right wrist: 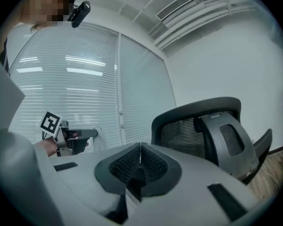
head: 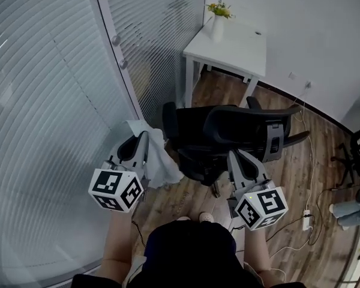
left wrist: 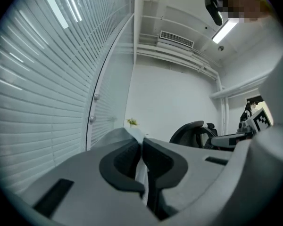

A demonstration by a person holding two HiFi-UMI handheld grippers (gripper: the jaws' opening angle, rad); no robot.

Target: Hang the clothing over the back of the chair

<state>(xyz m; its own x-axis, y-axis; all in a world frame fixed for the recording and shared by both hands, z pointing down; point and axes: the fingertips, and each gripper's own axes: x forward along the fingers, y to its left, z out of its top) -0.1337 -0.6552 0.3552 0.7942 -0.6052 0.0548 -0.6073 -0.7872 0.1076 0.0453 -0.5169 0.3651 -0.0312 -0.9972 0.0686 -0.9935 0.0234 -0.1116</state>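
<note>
Left gripper (head: 143, 144), jaws pinched on the limp pale-grey cloth garment (head: 162, 162), holds it beside the black mesh office chair (head: 192, 134); next, I'd say, lift it over the backrest (head: 246, 117).

I saw the crumpled white cloth garment (head: 162, 161) hanging limp, pinched in my left gripper (head: 143, 141), just beside the black mesh-backed office chair (head: 240, 128) and not yet over its back. The chair stood upright, the rear of its backrest turned toward me.
</note>
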